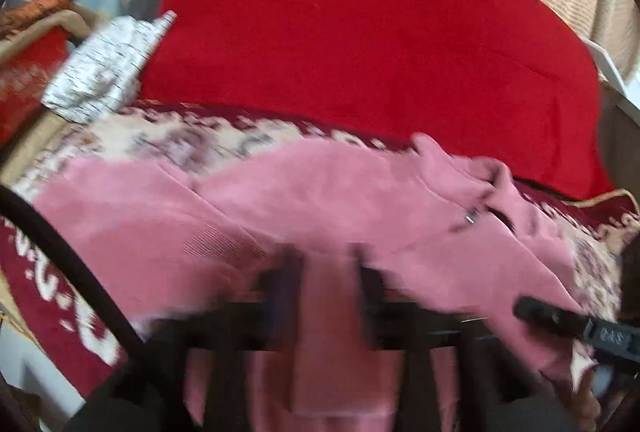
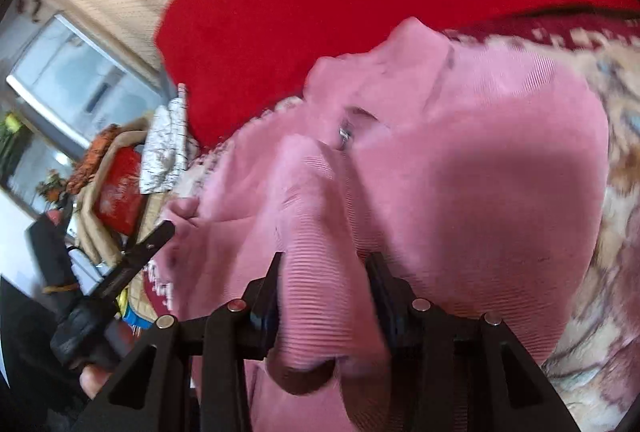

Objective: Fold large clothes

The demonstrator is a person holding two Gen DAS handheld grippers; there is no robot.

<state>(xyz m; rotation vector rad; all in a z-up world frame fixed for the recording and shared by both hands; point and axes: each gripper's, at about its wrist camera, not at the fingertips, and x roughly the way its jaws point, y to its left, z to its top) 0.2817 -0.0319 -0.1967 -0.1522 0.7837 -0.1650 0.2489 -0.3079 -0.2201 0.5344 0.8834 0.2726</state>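
While the pink garment [image 1: 320, 199] lies spread on a patterned blanket [image 1: 180, 139] in front of a red cover [image 1: 360, 31], the right gripper [image 2: 326, 292] is clamped on a thick ribbed fold of it. The left gripper [image 1: 326, 284] is blurred; cloth sits between its fingers, but I cannot tell if they press it.
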